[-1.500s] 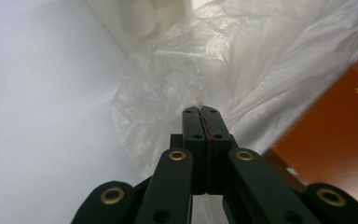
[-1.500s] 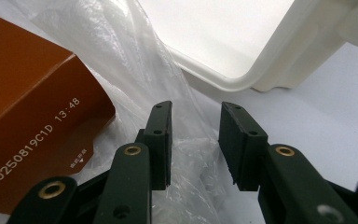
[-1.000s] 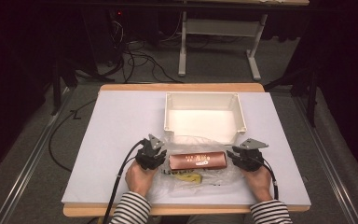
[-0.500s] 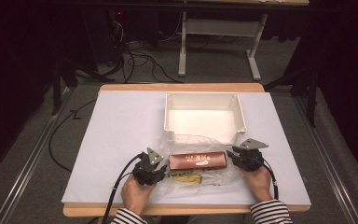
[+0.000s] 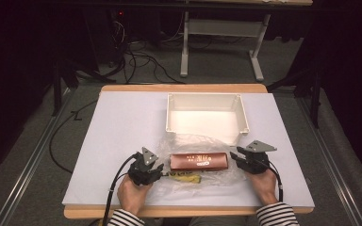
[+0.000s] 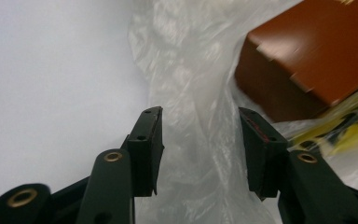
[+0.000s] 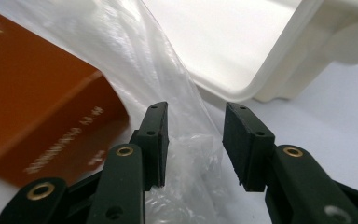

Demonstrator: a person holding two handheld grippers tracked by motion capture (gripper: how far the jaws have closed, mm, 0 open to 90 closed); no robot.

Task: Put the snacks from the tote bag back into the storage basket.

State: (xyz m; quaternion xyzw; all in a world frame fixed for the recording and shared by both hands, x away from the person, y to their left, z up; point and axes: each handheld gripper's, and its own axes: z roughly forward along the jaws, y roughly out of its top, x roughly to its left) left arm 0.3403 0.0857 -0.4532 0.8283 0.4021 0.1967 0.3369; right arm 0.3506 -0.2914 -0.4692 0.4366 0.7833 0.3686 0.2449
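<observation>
A clear plastic bag (image 5: 194,141) lies crumpled near the table's front, holding a brown box (image 5: 199,161) and a yellow packet (image 5: 185,177). My left gripper (image 5: 159,170) is at the bag's left end. In the left gripper view its jaws (image 6: 200,140) stand apart with loose film (image 6: 191,70) between them and the box (image 6: 307,60) beyond to the right. My right gripper (image 5: 234,157) is at the bag's right end, open (image 7: 193,135) around a fold of film (image 7: 135,56), beside the box (image 7: 37,107). Both pairs of jaws have just been opening.
A white tray (image 5: 206,97) stands just behind the bag, and its corner (image 7: 279,70) shows close in the right gripper view. The white sheet on the table (image 5: 122,132) spreads wide to the left. Cables and desk legs lie on the floor beyond.
The left gripper has drawn back slightly toward the table's near edge. The right hand has stayed in place at the bag's right end.
</observation>
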